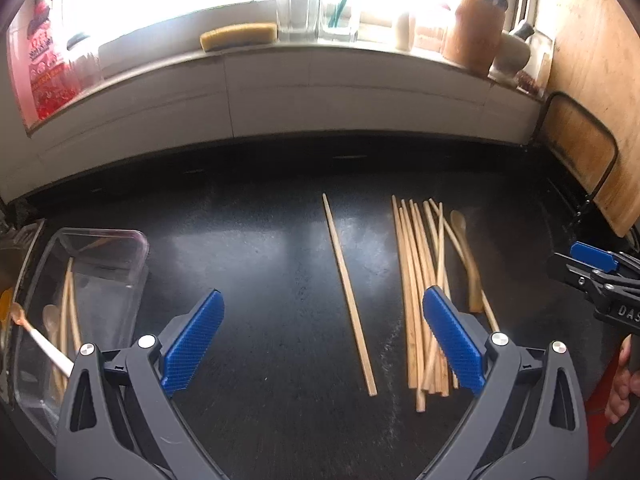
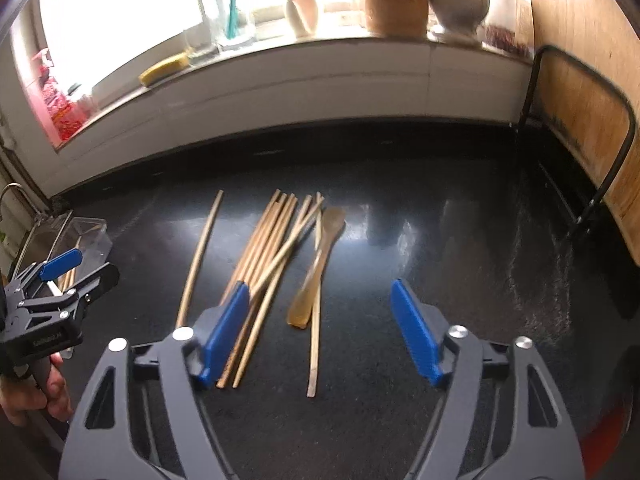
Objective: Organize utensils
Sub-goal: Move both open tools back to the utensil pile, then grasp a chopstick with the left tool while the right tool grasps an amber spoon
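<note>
The left gripper (image 1: 323,340) hangs over the black counter (image 1: 260,264) with its jaws spread wide and nothing between the blue pads (image 1: 194,340). Left of its left jaw sits a clear tub (image 1: 100,264) holding a few chopsticks and a pale spoon; a white-handled spoon (image 1: 40,340) leans over the tub's near left rim. Between the jaws, nearer the right one, a lone chopstick (image 1: 349,300) lies flat, running away from the camera and touching neither pad. Just past it, under and ahead of the right jaw, lies a loose pile of chopsticks (image 1: 420,288), and beside the pile's right edge a wooden spoon (image 1: 468,264), bowl pointing away. Far off the right jaw the other tool shows at the frame edge.

The right gripper (image 2: 320,332) is likewise wide open and empty. Well left of its left jaw the left gripper appears, held in a hand (image 2: 36,392), with the tub (image 2: 90,236) beyond it. The lone chopstick (image 2: 198,264) lies left of the left jaw. The pile (image 2: 272,248) runs under and ahead of that jaw's pad. Between the jaws, toward the left one, the wooden spoon (image 2: 318,264) rests beside one more chopstick (image 2: 316,320). Ahead of the right jaw is bare counter (image 2: 460,240). Beyond, a windowsill (image 2: 320,64) carries jars and a sponge (image 2: 164,68).
</note>
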Tool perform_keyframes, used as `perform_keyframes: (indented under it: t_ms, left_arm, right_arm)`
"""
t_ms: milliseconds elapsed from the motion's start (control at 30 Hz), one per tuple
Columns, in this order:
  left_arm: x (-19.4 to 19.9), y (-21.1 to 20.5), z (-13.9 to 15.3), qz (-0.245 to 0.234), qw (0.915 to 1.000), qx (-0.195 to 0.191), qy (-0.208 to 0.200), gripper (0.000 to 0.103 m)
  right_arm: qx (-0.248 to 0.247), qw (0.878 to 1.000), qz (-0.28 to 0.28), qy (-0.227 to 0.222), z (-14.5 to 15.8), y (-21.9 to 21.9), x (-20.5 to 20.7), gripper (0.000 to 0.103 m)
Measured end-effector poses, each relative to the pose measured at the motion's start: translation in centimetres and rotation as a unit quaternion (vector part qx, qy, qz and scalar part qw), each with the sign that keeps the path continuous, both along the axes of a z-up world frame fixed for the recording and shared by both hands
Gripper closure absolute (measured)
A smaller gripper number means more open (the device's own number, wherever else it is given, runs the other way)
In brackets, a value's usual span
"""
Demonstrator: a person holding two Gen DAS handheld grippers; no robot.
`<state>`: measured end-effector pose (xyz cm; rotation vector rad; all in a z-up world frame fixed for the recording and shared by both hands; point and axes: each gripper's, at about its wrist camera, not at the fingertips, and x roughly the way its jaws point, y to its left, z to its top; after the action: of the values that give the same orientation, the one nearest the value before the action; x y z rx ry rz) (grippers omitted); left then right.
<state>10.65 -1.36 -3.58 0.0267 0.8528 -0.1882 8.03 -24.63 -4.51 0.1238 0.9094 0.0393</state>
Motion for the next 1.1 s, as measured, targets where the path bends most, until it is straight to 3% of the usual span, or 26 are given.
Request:
perform_keyframes:
  t_ms: [533,667,767,833,900,933,1000,1100]
  left_arm:
    - [6.6,-1.9,-7.5,-0.008,0.9994,0.015,0.03,0.009]
    - [7.3,-2.2,-8.9,-0.02,0.9985,0.01,0.051,0.026]
    - [7.1,-2.5,-9.1,-0.023,0.9987,0.021,0.039,0.033]
    - [7.1,-2.6,-9.0,-0.021,0.9988,0.024,0.039,0.045]
    - [7.1,-2.9,-8.9,-0.017,0.9987,0.027,0.039,0.071]
    - [7.1,-2.9,-8.8,-0.017,0.9988,0.017,0.044,0.076]
    - [7.3,-2.9,-8.7,-0.017,0.9986,0.005,0.05,0.095]
    - [7.3,-2.3,-8.7,-0.012,0.9981,-0.015,0.058,0.096]
  right_arm:
    - [0.012,0.998,-0.008,0.068,-7.3,0.8,7.6,0.047]
    - [0.006,0.997,-0.009,0.079,-8.3,1.1,8.5,0.056]
    - [-0.007,0.997,-0.009,0.078,-8.4,1.4,8.9,0.057]
    - [-0.017,0.997,-0.008,0.079,-8.4,1.6,9.0,0.066]
    - [-0.009,0.997,-0.005,0.081,-8.4,1.8,9.0,0.08]
    - [-0.008,0.997,-0.004,0.081,-8.5,1.9,9.2,0.082]
    - [0.01,0.997,-0.006,0.081,-8.6,1.6,9.3,0.086]
    - [0.026,0.997,-0.007,0.078,-8.4,1.3,9.0,0.089]
